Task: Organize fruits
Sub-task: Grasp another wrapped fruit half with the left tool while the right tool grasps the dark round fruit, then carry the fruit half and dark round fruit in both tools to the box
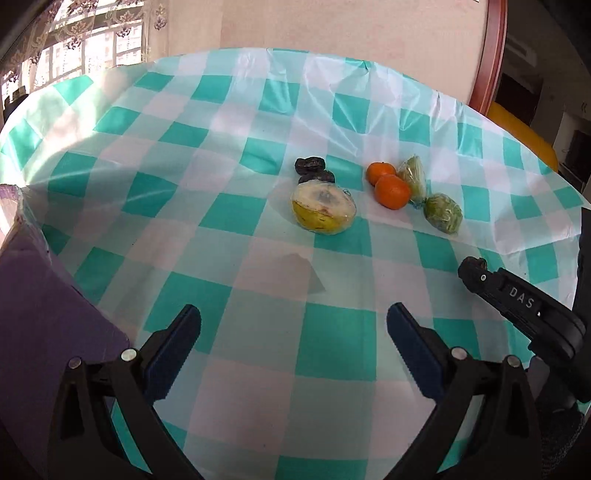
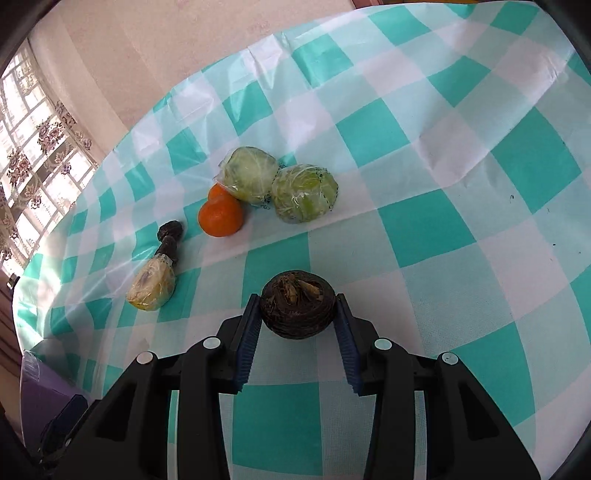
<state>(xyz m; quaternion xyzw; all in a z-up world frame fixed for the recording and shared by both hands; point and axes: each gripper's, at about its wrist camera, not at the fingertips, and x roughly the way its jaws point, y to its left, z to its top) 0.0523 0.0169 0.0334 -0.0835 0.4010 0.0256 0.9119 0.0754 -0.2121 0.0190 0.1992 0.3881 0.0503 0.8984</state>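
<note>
My right gripper (image 2: 298,314) is shut on a dark brown round fruit (image 2: 297,308) and holds it above the checked tablecloth (image 2: 443,184). Beyond it lie two oranges (image 2: 221,216), two wrapped green fruits (image 2: 303,198), two dark fruits (image 2: 170,240) and a wrapped yellow fruit (image 2: 151,285). My left gripper (image 1: 293,325) is open and empty, low over the cloth. In the left wrist view the wrapped yellow fruit (image 1: 324,213), dark fruits (image 1: 310,167), oranges (image 1: 391,191) and green fruits (image 1: 442,213) lie ahead. The right gripper (image 1: 472,267) shows at the right.
A purple box (image 1: 55,317) stands at the table's left edge; it also shows in the right wrist view (image 2: 44,398). A pink wall (image 1: 332,26) and a window (image 1: 74,48) lie behind. A wooden door frame (image 1: 493,55) stands at the far right.
</note>
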